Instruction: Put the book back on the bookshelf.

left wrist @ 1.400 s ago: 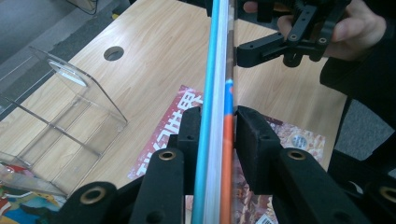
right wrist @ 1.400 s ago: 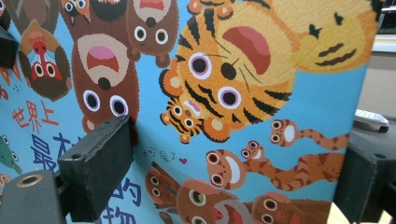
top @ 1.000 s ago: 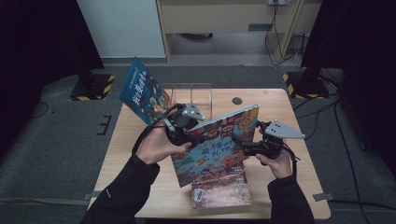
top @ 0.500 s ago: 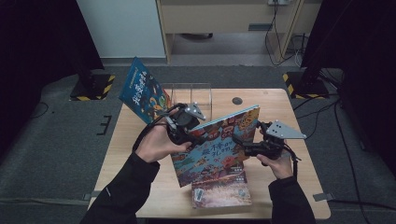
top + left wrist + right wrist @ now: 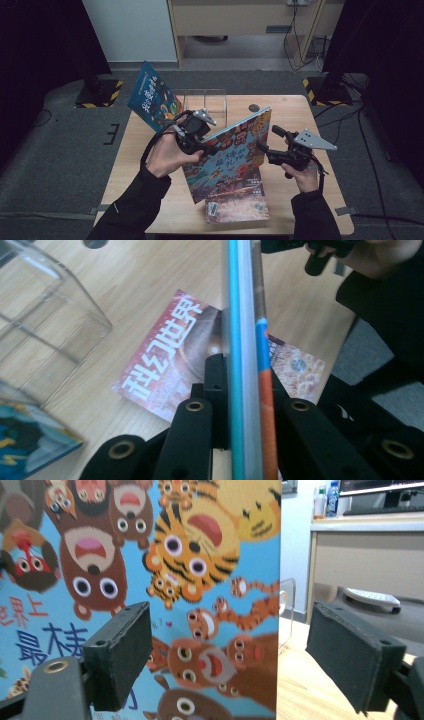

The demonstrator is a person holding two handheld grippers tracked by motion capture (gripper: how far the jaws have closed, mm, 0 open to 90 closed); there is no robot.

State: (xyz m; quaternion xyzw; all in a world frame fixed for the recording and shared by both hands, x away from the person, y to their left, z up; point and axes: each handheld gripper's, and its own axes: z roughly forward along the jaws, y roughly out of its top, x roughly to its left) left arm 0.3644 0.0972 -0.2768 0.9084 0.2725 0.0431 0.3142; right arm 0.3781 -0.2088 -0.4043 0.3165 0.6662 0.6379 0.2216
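From the high view, a person sits at a wooden table point(image 5: 150, 170) with a gripper in each hand. The left gripper point(image 5: 207, 148) is pinching the left edge of a big picture book point(image 5: 230, 150), which is held up off the table and tilted. The right gripper point(image 5: 261, 147) is just beside the book's right edge, and its jaws stand wide with nothing squeezed between them. Under the raised book a magazine point(image 5: 237, 210) lies flat near the front of the table. A blue book point(image 5: 152, 97) leans at the back left, next to a clear plastic stand point(image 5: 205, 100). A small dark spot on the table point(image 5: 254, 107) sits behind them.

The left gripper view looks along the book's thin edge point(image 5: 245, 365), a blue and white strip that runs straight up the middle. The two black jaws have just been closing and now squeeze that edge tight from both sides. Here the big white letters on the red magazine cover point(image 5: 165, 350) can be seen. The clear stand point(image 5: 45, 325) is at the left and a corner of the blue book point(image 5: 30, 440) is at the bottom left. The other hand point(image 5: 370, 252) is far off at the top right.

The right gripper view shows the book's cover point(image 5: 150, 570) up close, full of cartoon animals: a tiger, bears and monkeys with big round eyes. Its jaws have just been closing a little but are far apart. The book's edge stands between them, and neither pad can be seen pressing on it. A desk point(image 5: 370, 545) stands behind the table.
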